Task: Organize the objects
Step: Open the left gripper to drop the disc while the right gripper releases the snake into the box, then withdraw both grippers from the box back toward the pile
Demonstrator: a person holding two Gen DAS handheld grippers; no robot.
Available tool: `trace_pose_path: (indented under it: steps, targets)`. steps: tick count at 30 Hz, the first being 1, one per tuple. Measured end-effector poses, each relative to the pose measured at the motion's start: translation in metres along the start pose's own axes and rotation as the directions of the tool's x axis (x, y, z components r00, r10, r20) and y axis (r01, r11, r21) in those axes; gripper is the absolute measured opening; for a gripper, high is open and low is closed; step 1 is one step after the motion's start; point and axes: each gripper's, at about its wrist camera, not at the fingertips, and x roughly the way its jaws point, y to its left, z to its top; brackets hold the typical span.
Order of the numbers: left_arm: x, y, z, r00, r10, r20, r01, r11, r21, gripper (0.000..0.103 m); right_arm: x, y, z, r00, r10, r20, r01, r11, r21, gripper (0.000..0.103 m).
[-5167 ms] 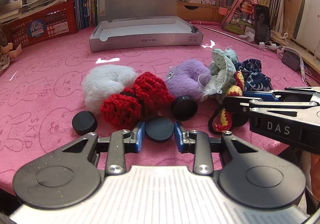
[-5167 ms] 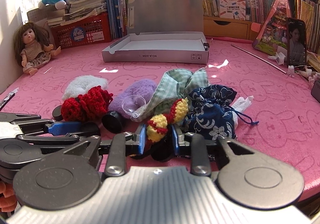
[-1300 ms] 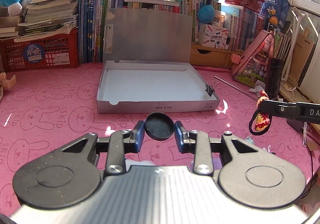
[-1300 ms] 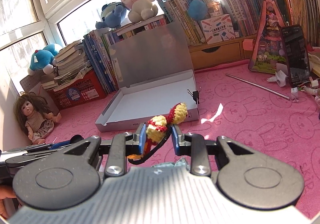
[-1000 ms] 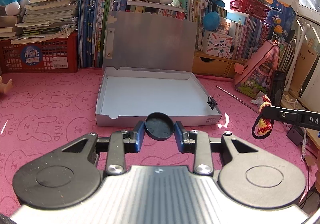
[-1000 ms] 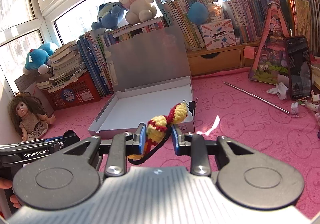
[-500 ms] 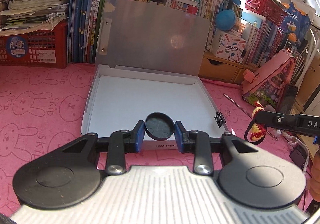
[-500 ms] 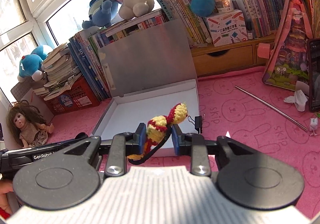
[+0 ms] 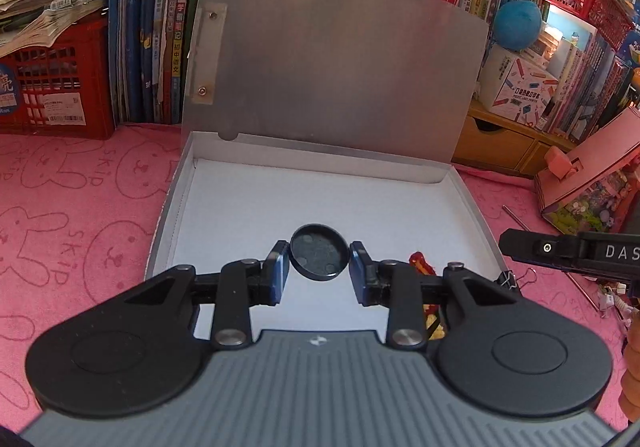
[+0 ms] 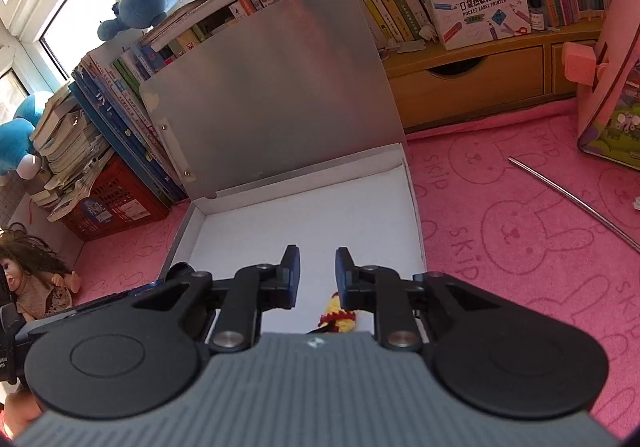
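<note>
Left view: left claw [image 9: 318, 267] grasps a black disc [image 9: 318, 257] between its pads; open box [image 9: 240, 199] lies below and ahead of it.
Right view: right claw [image 10: 317, 267] is clenched narrow, nothing between its pads; yarn toy [image 10: 338, 315] sits just under its right finger, over the box floor.

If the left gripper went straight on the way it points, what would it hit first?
Probably the white floor of the open box, short of the raised lid. The black disc in the left gripper would likely touch down first; depth is hard to judge.
</note>
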Motion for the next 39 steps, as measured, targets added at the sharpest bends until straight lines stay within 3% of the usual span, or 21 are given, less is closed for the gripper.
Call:
trace_pose_path:
  steps: [4,8,13,15,17,18,20,30,39]
  targets:
    - [0.014,0.006,-0.002,1.000,-0.001,-0.007,0.001,1.000,0.013,0.038,0.018,-0.004,-0.006,1.000,-0.002,-0.020,0.002,1.000,-0.011,0.021]
    - [0.027,0.004,-0.009,0.999,0.043,-0.020,-0.041,0.997,0.061,0.038,0.026,-0.008,-0.015,0.999,-0.017,-0.039,0.016,0.999,-0.029,0.025]
    - [0.039,0.005,-0.016,0.998,0.026,-0.052,-0.023,0.998,0.058,0.038,0.031,-0.012,-0.018,0.998,-0.025,-0.053,0.024,0.999,-0.022,0.026]
    - [0.041,0.004,-0.016,0.997,0.037,-0.067,-0.033,0.998,0.062,0.049,0.030,-0.012,-0.018,0.998,-0.024,-0.051,0.023,1.000,-0.019,0.026]
    - [0.038,0.005,-0.015,0.997,0.040,-0.061,-0.037,0.998,0.050,0.076,0.028,-0.011,-0.017,0.999,-0.019,-0.051,0.018,1.000,-0.018,0.031]
    - [0.034,0.006,-0.015,0.998,0.036,-0.046,-0.034,0.998,0.044,0.078,0.026,-0.011,-0.017,0.999,-0.018,-0.051,0.018,1.000,-0.017,0.044]
    - [0.024,0.005,-0.014,1.000,0.024,-0.019,-0.023,0.999,0.049,0.080,0.021,-0.009,-0.017,0.999,-0.014,-0.042,0.013,1.000,-0.023,0.052]
    - [-0.051,-0.008,-0.019,0.996,-0.031,0.084,0.021,0.993,0.116,0.087,-0.034,0.010,-0.018,0.999,0.023,0.034,-0.019,0.995,-0.100,0.071]
    - [-0.143,-0.027,-0.054,0.985,-0.098,0.144,0.069,0.978,0.197,0.088,-0.105,0.030,-0.039,0.994,0.038,0.106,-0.018,0.983,-0.183,0.079]
